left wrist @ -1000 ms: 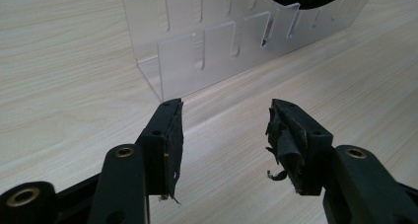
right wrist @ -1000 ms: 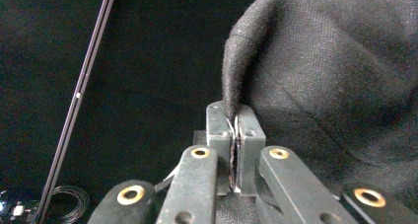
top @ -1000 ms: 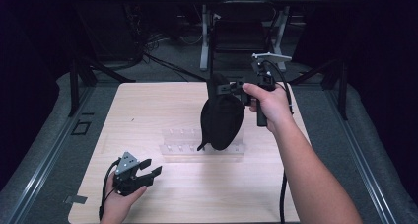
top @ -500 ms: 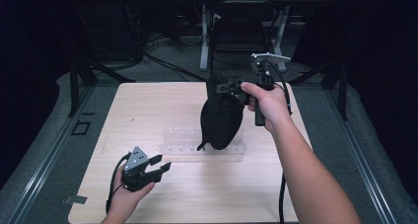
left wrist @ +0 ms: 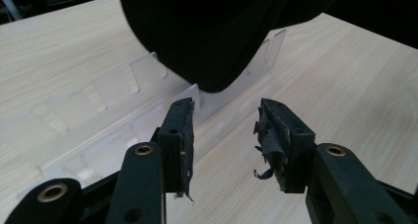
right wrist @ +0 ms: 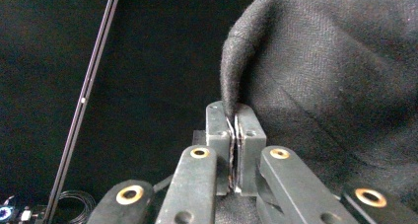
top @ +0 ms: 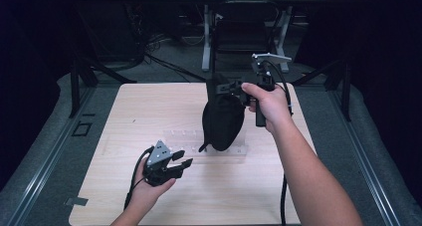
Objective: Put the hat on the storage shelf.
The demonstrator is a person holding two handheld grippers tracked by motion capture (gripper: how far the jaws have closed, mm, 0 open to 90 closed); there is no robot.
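Black cloth bag [top: 222,120] hanging over the table [top: 318,206], pinched at its top edge by the right gripper [top: 234,89]. Bag bottom just above a clear plastic tray [top: 181,136]. Left gripper [top: 176,162] near the front edge, jaws partly open, just been closing on nothing. Bare wood all around.

Black pouch [top: 222,120] is hanging over the clear tray [top: 199,147] lying mid-table [top: 124,116]; left gripper [top: 180,165] sitting in front of the tray.

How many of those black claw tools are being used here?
2. The left gripper is low over the table's near side, empty; the right gripper holds the black pouch up.
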